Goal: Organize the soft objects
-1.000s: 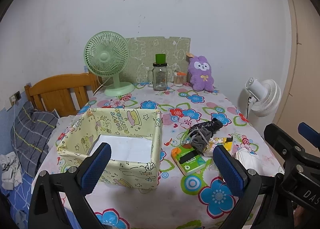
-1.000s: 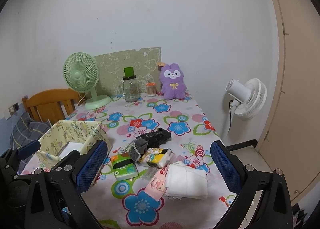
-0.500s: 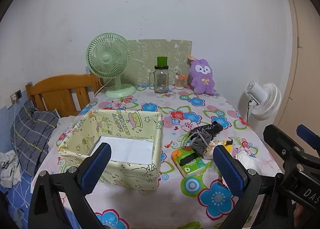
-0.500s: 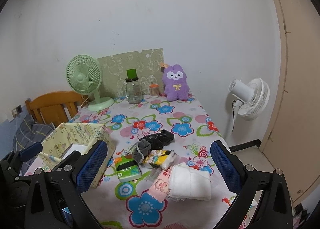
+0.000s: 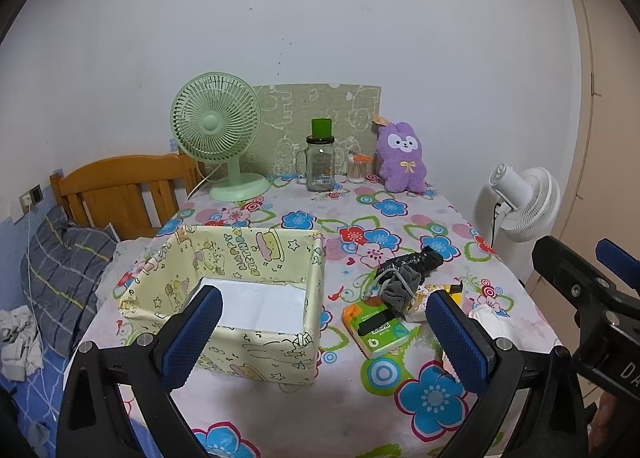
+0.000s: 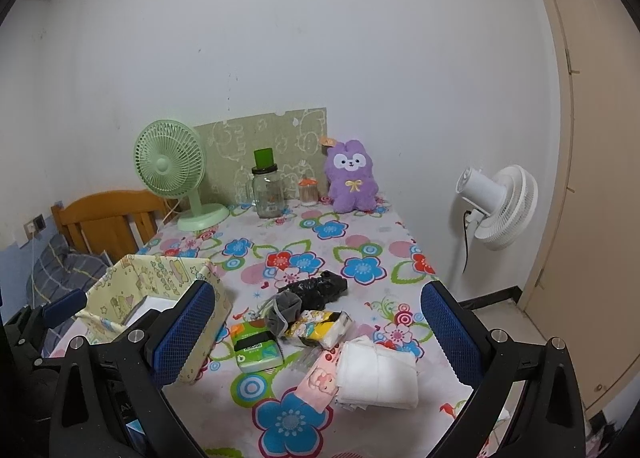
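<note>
A yellow cartoon-print fabric box [image 5: 224, 262] [image 6: 120, 290] stands on the left of the floral table, with only a white base showing inside. Right of it lies a pile: a green tissue pack [image 5: 378, 330] [image 6: 256, 346], a grey cloth [image 5: 400, 288] [image 6: 284, 308], a black bundle [image 5: 416, 262] [image 6: 318, 290], a yellow printed pack [image 6: 320, 326], a folded white cloth [image 6: 378, 374] and a pink pack [image 6: 320, 380]. My left gripper [image 5: 324, 342] hovers open near the box's front. My right gripper [image 6: 320, 338] hovers open above the pile, holding nothing.
At the table's back stand a green fan [image 5: 218, 133], a glass jar with a green lid [image 5: 320, 161], a small toothpick jar [image 5: 356, 167] and a purple plush [image 5: 402, 157]. A wooden headboard [image 5: 120, 185] sits left, a white floor fan [image 6: 500, 205] right.
Both grippers have drawn back and risen a little, so the table looks slightly farther away. Nothing on the table has moved.
</note>
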`<state>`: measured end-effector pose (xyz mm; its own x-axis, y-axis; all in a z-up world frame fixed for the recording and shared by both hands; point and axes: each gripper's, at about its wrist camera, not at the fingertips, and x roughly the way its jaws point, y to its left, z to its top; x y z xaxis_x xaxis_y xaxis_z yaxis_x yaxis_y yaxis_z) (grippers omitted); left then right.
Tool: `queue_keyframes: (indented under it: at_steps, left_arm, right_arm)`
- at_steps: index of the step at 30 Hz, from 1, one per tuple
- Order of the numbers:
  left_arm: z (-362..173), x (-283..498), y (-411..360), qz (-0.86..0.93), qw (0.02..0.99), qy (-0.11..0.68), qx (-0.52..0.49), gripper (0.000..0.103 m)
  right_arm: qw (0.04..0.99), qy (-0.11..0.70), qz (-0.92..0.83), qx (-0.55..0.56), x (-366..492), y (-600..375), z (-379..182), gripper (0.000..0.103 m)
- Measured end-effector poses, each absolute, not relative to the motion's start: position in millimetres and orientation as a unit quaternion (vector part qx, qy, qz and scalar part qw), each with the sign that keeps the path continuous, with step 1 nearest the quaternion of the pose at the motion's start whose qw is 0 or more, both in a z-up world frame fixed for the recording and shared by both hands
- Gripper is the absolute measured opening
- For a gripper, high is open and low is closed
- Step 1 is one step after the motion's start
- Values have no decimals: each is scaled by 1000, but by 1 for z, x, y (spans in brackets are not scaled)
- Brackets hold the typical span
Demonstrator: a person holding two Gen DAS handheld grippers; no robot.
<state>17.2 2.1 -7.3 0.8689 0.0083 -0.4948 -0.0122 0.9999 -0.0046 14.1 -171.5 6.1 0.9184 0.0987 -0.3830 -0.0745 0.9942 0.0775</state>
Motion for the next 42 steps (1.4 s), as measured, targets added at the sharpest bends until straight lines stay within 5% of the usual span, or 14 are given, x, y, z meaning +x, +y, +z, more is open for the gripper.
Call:
queue_keyframes:
  at_steps: [42]
  left_arm:
    - [-74, 44, -84, -66, 945, 318, 38, 103]
  right_arm:
    - [966, 247, 58, 58, 44, -229, -60, 103]
